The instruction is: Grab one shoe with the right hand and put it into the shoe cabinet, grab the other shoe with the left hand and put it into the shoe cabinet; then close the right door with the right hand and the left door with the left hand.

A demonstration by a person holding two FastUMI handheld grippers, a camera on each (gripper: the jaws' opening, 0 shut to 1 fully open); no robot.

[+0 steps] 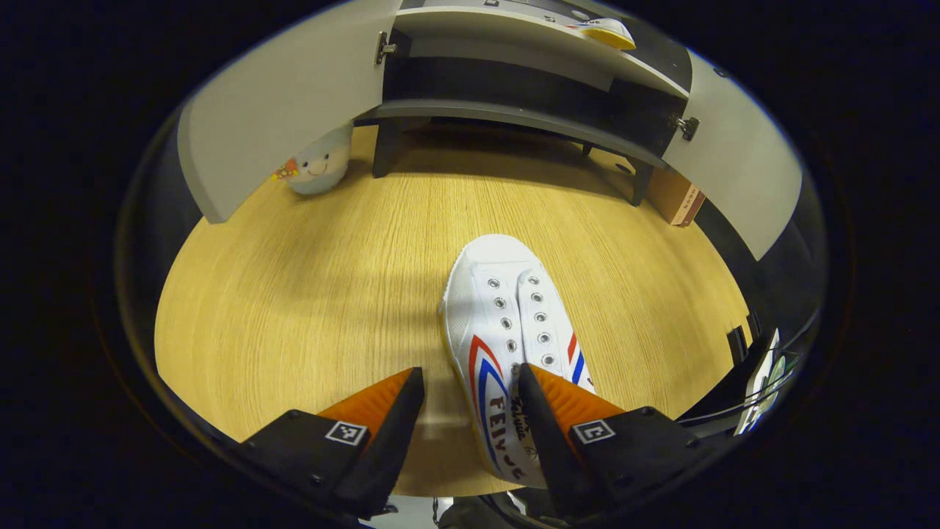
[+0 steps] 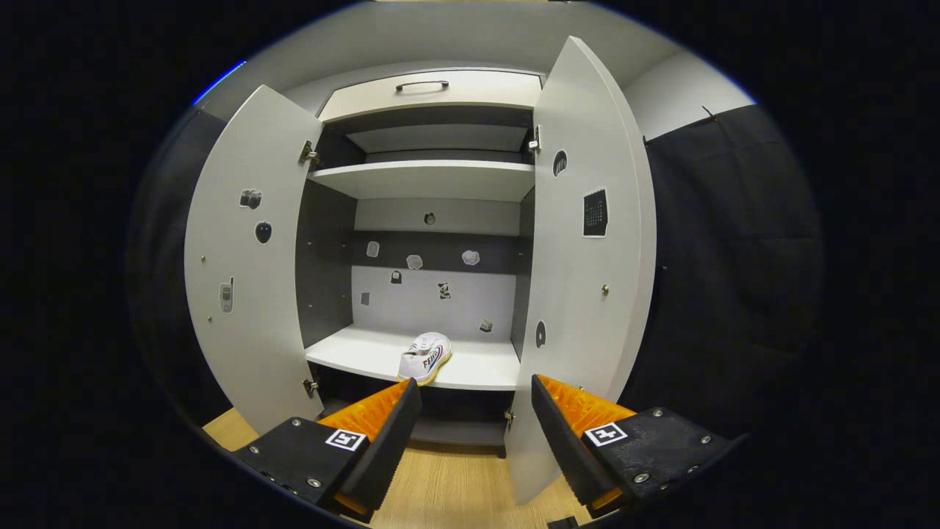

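Jaws spread wide, the left gripper (image 1: pixel 470 411) straddles the white canvas shoe with red and blue stripes (image 1: pixel 507 330) on the wooden floor (image 1: pixel 294 294), the pickup step, which calls for closing, while the wide-open right gripper (image 2: pixel 470 419) faces the grey shoe cabinet (image 2: pixel 433 176) already holding the other shoe (image 2: pixel 424 358).

Wood floor (image 1: pixel 308 294) w/ white shoe (image 1: pixel 507 323) lying on it; plush toy (image 1: pixel 319 165) by cabinet leg. Cabinet's bottom shelf (image 2: pixel 485 367) carries 2nd shoe (image 2: pixel 426 356).

One white shoe (image 1: pixel 507 323) with red and blue side stripes and empty lace holes lies upright on the wooden floor (image 1: pixel 308 294), toe toward the shoe cabinet (image 1: pixel 514 110). The other shoe (image 2: pixel 424 358) sits on the cabinet's lower shelf (image 2: pixel 352 356), near the front edge. Both doors, the left door (image 2: pixel 246 272) and the right door (image 2: pixel 587 257), stand wide open.
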